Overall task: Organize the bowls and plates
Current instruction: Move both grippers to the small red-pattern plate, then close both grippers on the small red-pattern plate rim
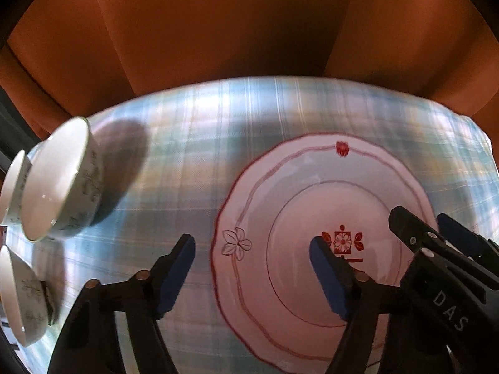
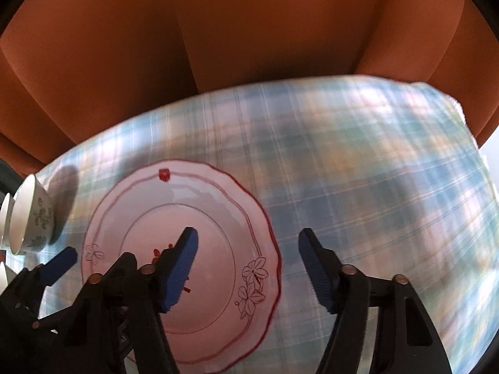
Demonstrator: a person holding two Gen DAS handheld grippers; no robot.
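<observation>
A white plate with a red scalloped rim and red centre motif lies flat on the plaid cloth; it also shows in the right wrist view. My left gripper is open and empty, hovering over the plate's left edge. My right gripper is open and empty, straddling the plate's right edge; it also shows in the left wrist view. White bowls with grey floral print stand at the left: one large, one behind it, one nearer. The large bowl shows in the right wrist view.
The table is covered by a blue-green plaid cloth. An orange curtain or wall rises behind the far table edge. The cloth's right part holds nothing visible.
</observation>
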